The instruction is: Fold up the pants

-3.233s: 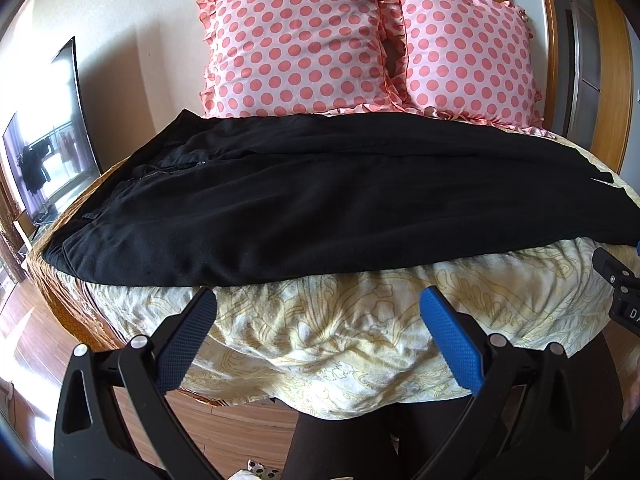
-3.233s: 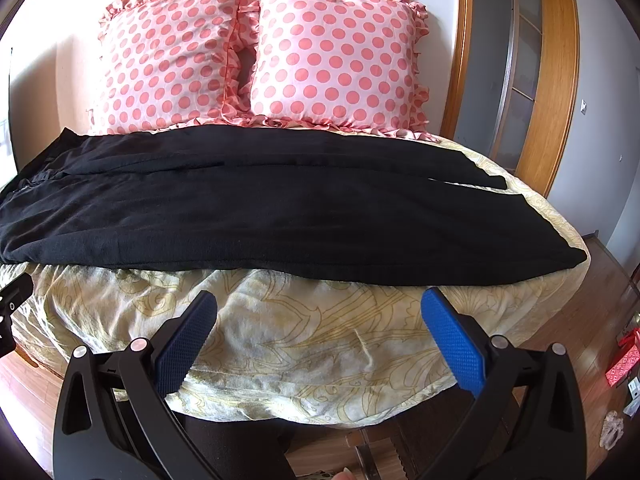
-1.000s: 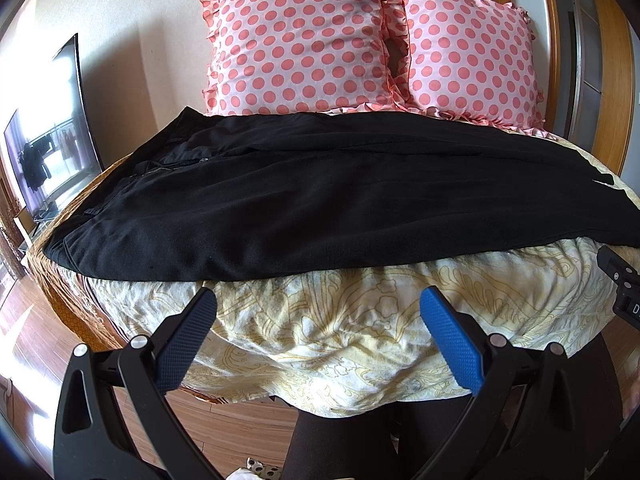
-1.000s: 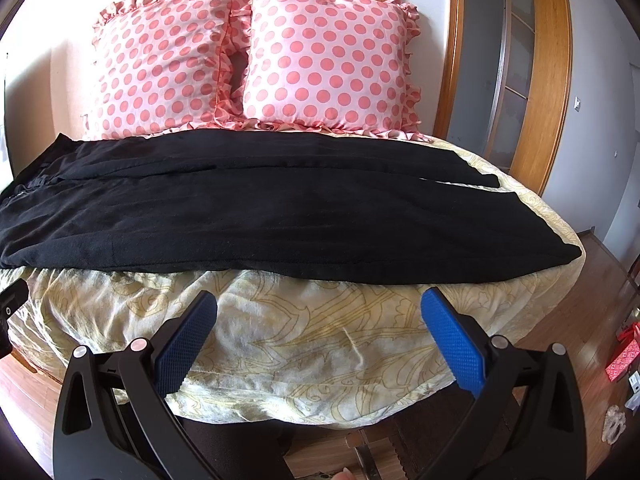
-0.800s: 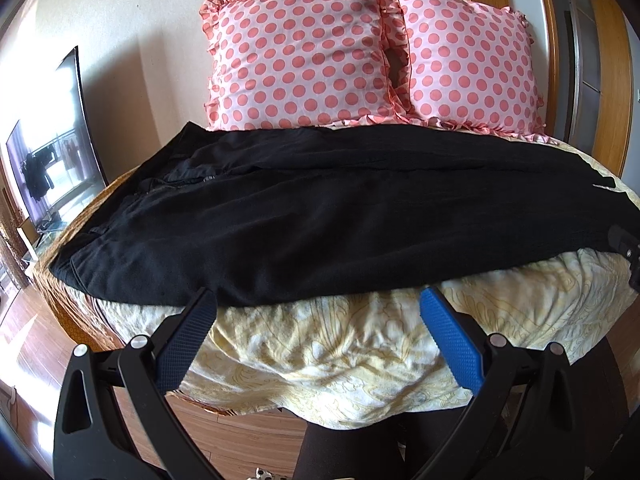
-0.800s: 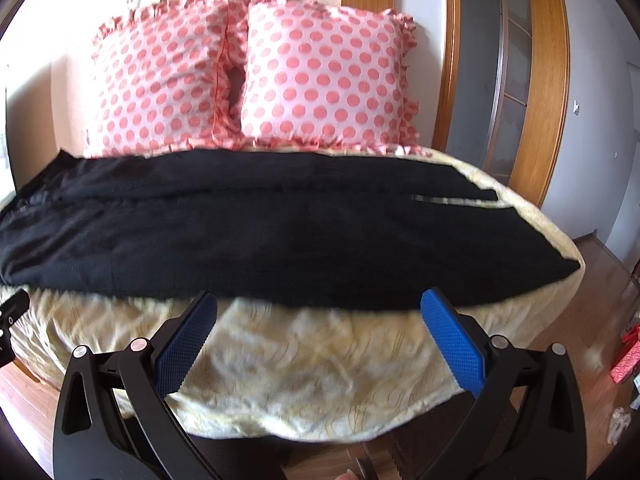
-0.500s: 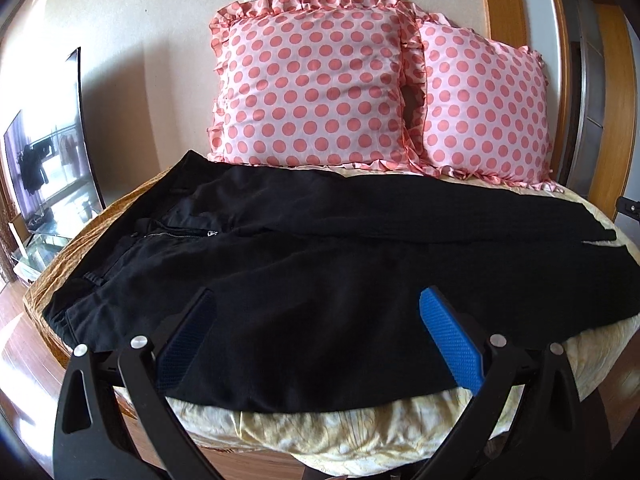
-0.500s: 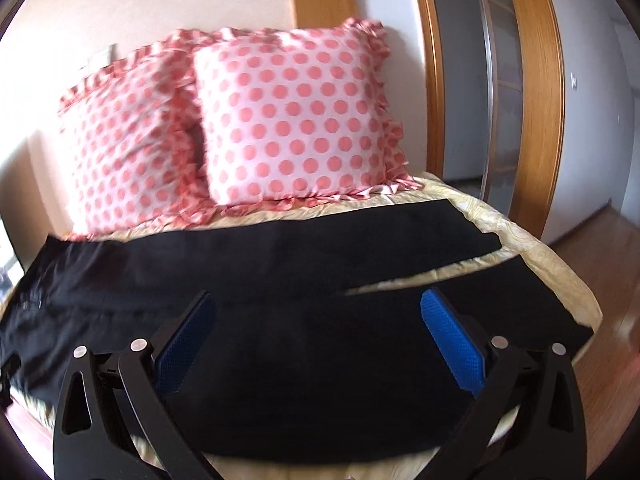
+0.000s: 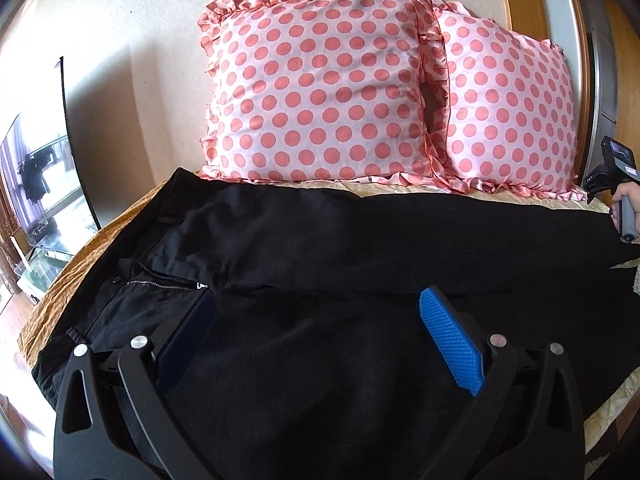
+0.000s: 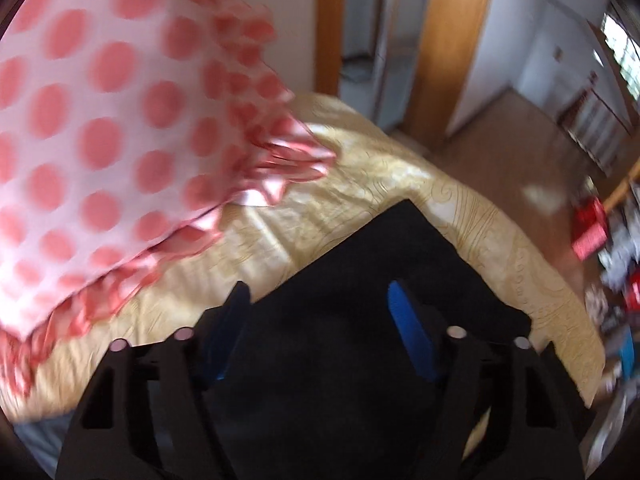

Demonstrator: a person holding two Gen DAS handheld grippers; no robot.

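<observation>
Black pants (image 9: 320, 248) lie spread across the bed, waist and zipper at the left, the two legs running to the right. My left gripper (image 9: 316, 320) is open and empty, low over the near leg beside the zipper. My right gripper (image 10: 316, 312) is open and empty over the far leg's hem end (image 10: 400, 248), whose corner lies on the yellow bedspread (image 10: 460, 200). The right wrist view is blurred. The right gripper's handle (image 9: 618, 184) shows at the right edge of the left wrist view.
Two pink polka-dot pillows (image 9: 320, 92) lean on the wall behind the pants; one (image 10: 100, 128) is close on my right gripper's left. A TV (image 9: 36, 176) stands left of the bed. A doorway (image 10: 400, 40) and floor clutter (image 10: 600, 240) lie to the right.
Both grippers have moved from below the bed's front edge up and forward over the pants. The right one swung to the far leg's hem by the pillow. Both stayed open.
</observation>
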